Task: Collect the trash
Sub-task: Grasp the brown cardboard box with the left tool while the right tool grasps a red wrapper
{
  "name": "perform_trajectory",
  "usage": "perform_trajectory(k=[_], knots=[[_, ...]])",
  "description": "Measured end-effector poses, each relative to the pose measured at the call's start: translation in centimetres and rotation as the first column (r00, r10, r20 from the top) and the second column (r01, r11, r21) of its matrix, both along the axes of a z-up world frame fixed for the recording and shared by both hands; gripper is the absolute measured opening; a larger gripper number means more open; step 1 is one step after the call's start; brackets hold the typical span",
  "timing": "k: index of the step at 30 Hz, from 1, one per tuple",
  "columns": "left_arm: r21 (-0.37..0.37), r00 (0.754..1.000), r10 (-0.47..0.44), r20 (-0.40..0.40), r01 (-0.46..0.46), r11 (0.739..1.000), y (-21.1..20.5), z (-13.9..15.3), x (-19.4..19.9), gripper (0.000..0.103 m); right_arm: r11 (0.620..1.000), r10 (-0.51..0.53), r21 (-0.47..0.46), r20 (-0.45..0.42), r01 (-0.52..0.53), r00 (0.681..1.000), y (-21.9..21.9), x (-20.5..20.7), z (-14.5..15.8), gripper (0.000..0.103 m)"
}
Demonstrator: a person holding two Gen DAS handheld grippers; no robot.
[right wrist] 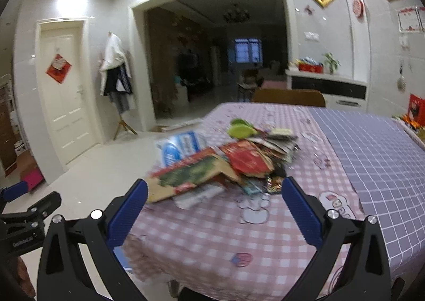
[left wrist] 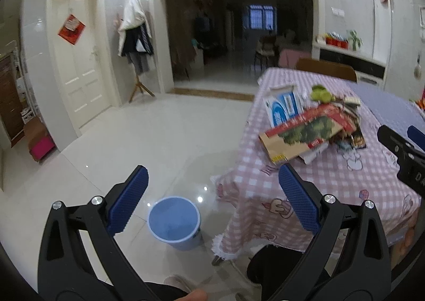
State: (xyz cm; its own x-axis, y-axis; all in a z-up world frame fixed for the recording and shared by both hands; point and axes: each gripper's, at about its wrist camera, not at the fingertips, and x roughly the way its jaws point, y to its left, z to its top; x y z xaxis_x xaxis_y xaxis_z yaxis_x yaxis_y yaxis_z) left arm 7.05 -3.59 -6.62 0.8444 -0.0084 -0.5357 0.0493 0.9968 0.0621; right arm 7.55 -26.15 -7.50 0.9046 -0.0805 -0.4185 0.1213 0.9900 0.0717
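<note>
Both pairs of blue ribbed fingers are spread wide with nothing between them. On the left gripper (left wrist: pixel 213 181) they frame the round light-blue plastic bucket (left wrist: pixel 174 222), which stands empty on the glossy white tiled floor (left wrist: pixel 127 131) just beside the near corner of the surface. That spot looks chosen so a piece lifted off the edge can be dropped straight down into it.

The right gripper (right wrist: pixel 214 196) points over the pink-and-white checked tablecloth (right wrist: pixel 212 237) at the heap of trash (right wrist: pixel 225 162), which sits near the left edge of the surface, well short of the purple checked cloth (right wrist: pixel 385 157) farther right. In the heap, a flattened red-and-green cardboard box (right wrist: pixel 186 176) lies tilted on top and juts toward the edge; a blue-and-white carton (right wrist: pixel 180 147) leans behind it, with a lime-green crumpled wrapper (right wrist: pixel 243 128) and dark packets at the back, too blurred to sort.

Neither gripper touches anything yet. As I judge it, collecting has barely begun, and the overhanging cardboard box offers the easiest first pinch, though pulling it may spill the loose packets resting against it.
</note>
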Motion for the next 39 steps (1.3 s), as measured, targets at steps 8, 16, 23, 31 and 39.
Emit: perform_trajectory(k=[8, 16, 23, 31, 39], knots=[[0.121, 0.986, -0.144, -0.089, 0.154, 0.981, -7.6, -3.4, 4.9, 0.096, 0.99, -0.133, 0.04, -0.09, 0.137, 0.987, -6.1, 3.3, -3.8, 0.099], [0.3, 0.964, -0.247, -0.101, 0.266, 0.916, -16.2, -5.7, 9.1, 0.096, 0.983, -0.154, 0.083, -0.123, 0.164, 0.98, -9.8, 5.1, -5.6, 0.099], [0.331, 0.949, -0.273, -0.157, 0.311, 0.891, -18.7, -6.6, 12.1, 0.052, 0.981, -0.138, 0.115, -0.146, 0.155, 0.98, -11.3, 6.7, -6.3, 0.099], [0.119, 0.945, -0.317, -0.084, 0.325, 0.938, -16.4, -3.4, 11.4, 0.016, 0.983, -0.113, 0.131, -0.136, 0.131, 0.984, -11.3, 7.3, -6.0, 0.099], [-0.141, 0.968, -0.25, 0.028, 0.251, 0.958, -11.6, -0.2, 10.6, 0.007, 0.996, -0.037, 0.07, -0.142, 0.047, 0.989, -8.2, 9.8, -5.4, 0.099]])
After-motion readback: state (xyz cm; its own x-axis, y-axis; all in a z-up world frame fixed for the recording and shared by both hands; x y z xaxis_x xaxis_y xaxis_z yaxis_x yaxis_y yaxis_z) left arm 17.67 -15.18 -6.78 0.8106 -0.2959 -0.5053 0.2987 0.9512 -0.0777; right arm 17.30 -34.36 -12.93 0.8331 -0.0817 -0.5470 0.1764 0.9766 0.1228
